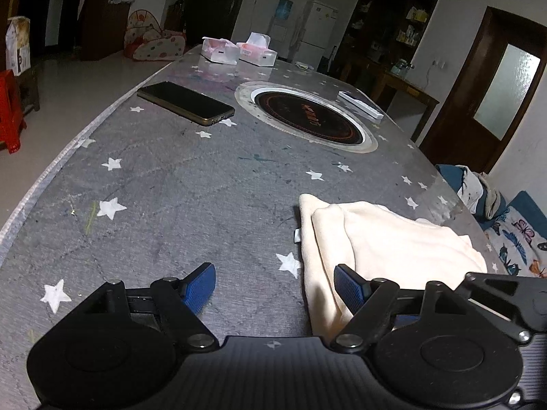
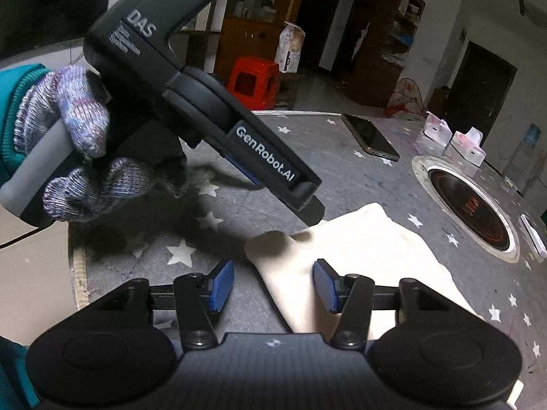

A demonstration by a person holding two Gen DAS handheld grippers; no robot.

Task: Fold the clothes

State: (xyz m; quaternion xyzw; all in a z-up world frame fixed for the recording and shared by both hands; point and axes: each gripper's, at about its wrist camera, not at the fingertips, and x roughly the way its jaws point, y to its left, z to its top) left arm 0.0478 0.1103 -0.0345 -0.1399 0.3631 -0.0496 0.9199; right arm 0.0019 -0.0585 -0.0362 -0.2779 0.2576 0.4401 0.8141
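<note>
Left gripper jaws wide, empty — cloth edge under the right-hand one. Right gripper jaws part open over the cloth's corner — gripping nothing.

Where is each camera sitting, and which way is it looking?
Left wrist: sits on the left claw, looking down along the grey star table at a phone and tissue boxes; its own open blue fingers show.
Right wrist: sits on the right claw, looking across the cream garment; the gloved left hand holding the other claw shows.
Shared: garment, phone, round cooktop, tissue boxes.
</note>
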